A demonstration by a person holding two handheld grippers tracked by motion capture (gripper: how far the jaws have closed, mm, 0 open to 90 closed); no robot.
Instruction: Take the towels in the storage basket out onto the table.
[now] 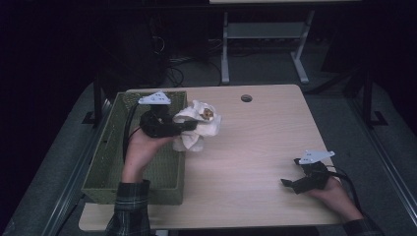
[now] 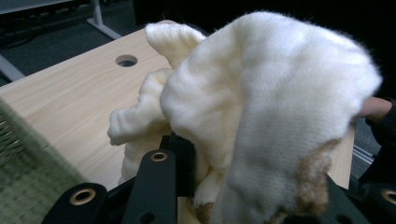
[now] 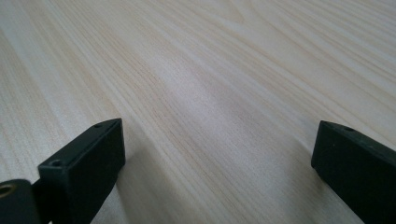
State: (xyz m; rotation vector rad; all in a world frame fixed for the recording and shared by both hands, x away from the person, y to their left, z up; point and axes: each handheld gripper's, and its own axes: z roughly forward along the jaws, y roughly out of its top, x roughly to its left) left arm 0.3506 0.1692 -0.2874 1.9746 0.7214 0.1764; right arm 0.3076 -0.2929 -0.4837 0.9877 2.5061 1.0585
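While the left gripper (image 1: 189,125) is clamped on the cream plush toy (image 1: 199,125), it holds it above the table (image 1: 255,142), just beside the green basket (image 1: 110,169). The right gripper (image 1: 290,184), jaws apart and empty, rests near the table's edge. Step judged: carrying the toy; next move likely needs it brought over the basket, then released.

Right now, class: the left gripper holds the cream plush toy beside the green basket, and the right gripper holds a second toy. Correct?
Not quite. The left gripper does hold the cream plush toy beside the green basket, but the right gripper is open over bare table, as the right gripper view shows.
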